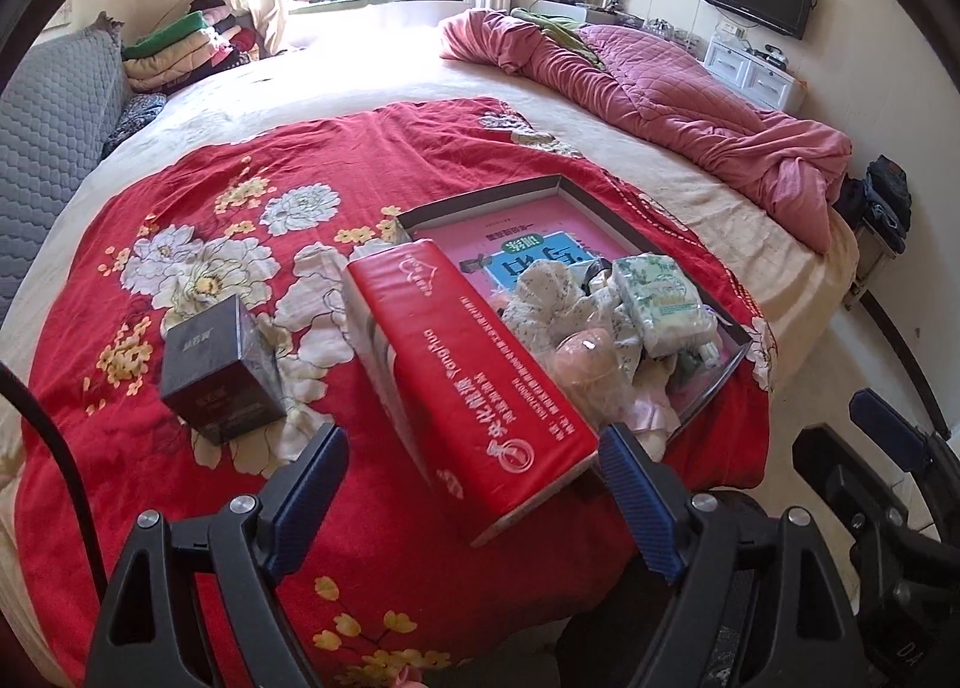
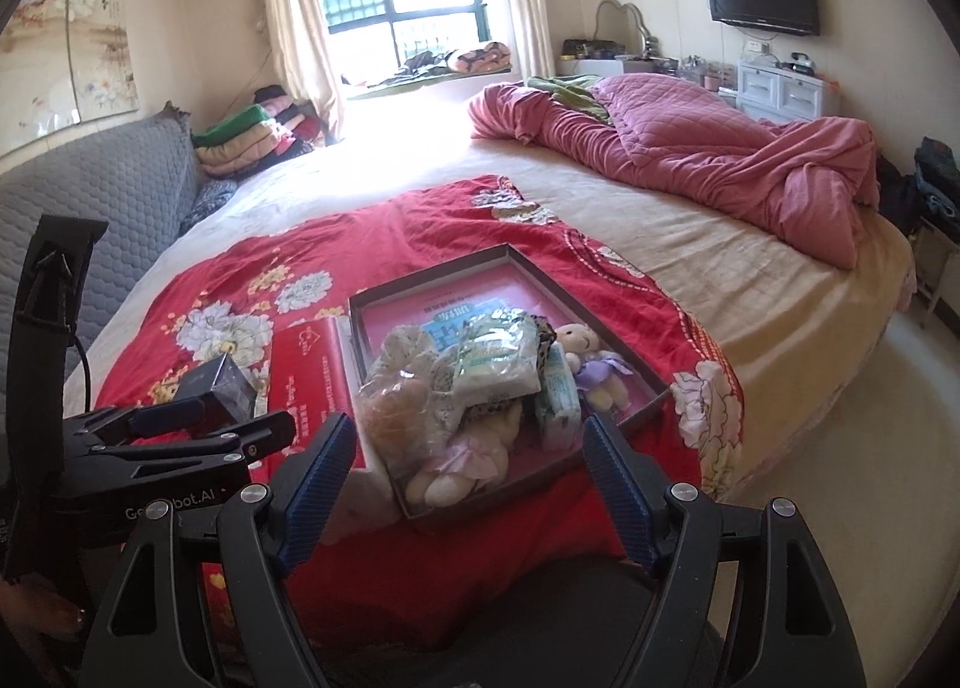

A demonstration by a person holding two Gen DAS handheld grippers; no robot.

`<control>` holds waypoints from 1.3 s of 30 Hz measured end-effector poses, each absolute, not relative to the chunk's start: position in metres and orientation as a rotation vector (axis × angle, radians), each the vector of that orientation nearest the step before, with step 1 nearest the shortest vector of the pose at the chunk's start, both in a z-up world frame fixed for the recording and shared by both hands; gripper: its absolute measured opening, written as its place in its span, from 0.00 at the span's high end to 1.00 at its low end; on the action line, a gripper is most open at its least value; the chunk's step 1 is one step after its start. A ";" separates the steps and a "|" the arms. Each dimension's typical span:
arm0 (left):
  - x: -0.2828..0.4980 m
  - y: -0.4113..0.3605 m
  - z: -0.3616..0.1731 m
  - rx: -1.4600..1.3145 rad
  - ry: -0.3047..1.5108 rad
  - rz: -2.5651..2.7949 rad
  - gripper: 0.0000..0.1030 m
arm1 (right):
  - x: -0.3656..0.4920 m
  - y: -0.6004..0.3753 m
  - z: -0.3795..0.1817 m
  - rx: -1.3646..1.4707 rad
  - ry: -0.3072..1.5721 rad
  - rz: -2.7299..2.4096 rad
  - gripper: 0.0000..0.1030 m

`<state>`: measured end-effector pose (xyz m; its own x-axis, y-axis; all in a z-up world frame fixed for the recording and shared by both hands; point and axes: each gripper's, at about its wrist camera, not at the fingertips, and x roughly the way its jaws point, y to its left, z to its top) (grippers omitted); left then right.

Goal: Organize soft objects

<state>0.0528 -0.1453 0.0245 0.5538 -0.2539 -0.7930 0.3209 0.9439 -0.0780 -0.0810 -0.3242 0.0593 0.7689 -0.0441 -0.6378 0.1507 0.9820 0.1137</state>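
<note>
Hovering over the near edge of the bed (image 1: 372,81), the left claw (image 1: 468,499) stands released, its blue fingers (image 1: 306,484) spread wide with nothing between them; the long red tissue pack (image 1: 474,388) lies just beyond it on the red floral blanket (image 1: 240,165), its near end reaching between the two fingertips without touching either, its far end leaning against the left wall of the shallow box (image 1: 480,194); a small dark carton (image 1: 219,367) sits on the blanket to the left of the pack, apart from it.

The right claw (image 2: 468,478) is likewise released and empty, held low at the near side of the box (image 2: 420,268); the box's near corner lies between its spread fingers (image 2: 321,466); inside the box, soft things are heaped at the near end: a bagged plush bear in a pink skirt (image 2: 456,454) nearest the claw, a patterned cloth bundle (image 2: 414,352) behind it, a green-printed tissue packet (image 2: 498,358) on top, a smaller packet (image 2: 558,400) to its right, and a little bear in purple (image 2: 591,364) at the right side; a pink book (image 1: 522,250) covers the box floor at the far end; a rumpled pink quilt (image 2: 690,147) lies far right on the bed.
</note>
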 end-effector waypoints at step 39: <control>0.017 -0.136 0.019 0.128 0.923 -0.298 0.18 | -0.097 -0.314 0.037 0.143 0.737 -0.137 0.23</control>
<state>0.0172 -0.1363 0.0186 0.5662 -0.1987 -0.7999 0.3072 0.9514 -0.0188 -0.0968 -0.3143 0.0372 0.7324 -0.0734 -0.6769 0.1739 0.9814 0.0818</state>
